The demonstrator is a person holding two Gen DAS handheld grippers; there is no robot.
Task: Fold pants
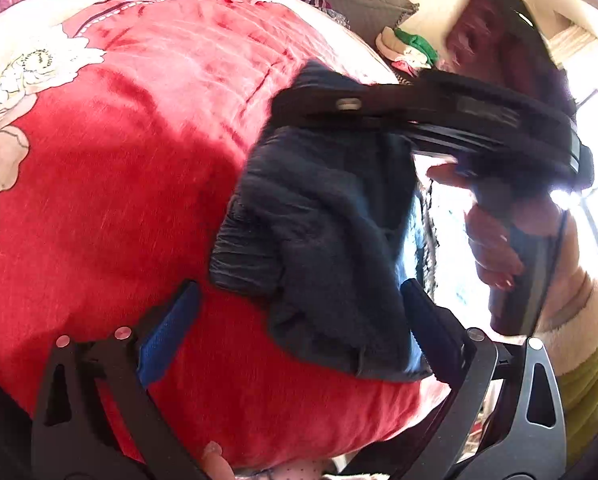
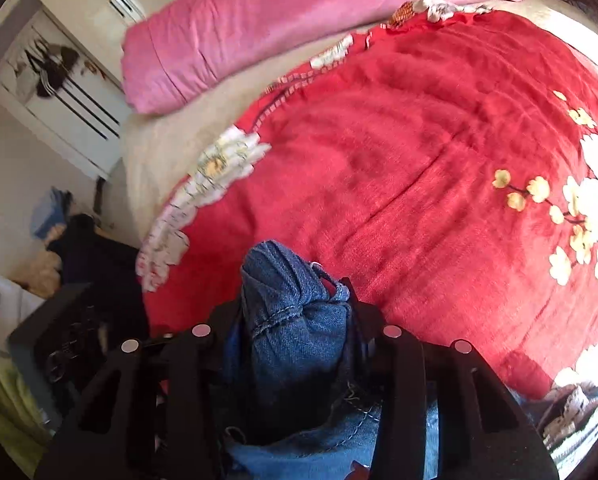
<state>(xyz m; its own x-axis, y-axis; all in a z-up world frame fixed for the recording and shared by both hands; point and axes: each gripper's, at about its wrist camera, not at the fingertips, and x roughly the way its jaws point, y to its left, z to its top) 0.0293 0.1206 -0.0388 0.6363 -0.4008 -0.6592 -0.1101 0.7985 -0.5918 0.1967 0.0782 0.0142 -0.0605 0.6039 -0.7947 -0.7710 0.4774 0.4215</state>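
**Jeans gathered in a heap, fold barely begun**

The jeans (image 1: pixel 331 224) lie bunched near the edge of a bed, on a red floral blanket (image 1: pixel 131 208), and nothing about them looks folded: no leg is laid flat, and no clean crease or stacked layer shows. I judge the task to be at its opening, with the pants being picked up so they can be spread; straightening, laying leg on leg and folding over all seem left to do.

The right gripper (image 2: pixel 295 312) is clamped on a thick wad of the denim, its jaws drawn in against the cloth on both sides, with a stitched seam bulging out between them. The left gripper (image 1: pixel 299 316) has its jaws wide apart, and the dark edge of the jeans lies between them, by the far-side finger (image 1: pixel 423 320), without being pinched.

Much is hard to read. Waistband and hems cannot be told apart in the heap. In the left wrist view the right gripper and the person's hand (image 1: pixel 495 248) holding it are blurred, and glare from a window washes out that side. In the right wrist view the gripper's frame hides the lower part of the jeans, and a pink pillow (image 2: pixel 299 20) lies at the far end of the bed
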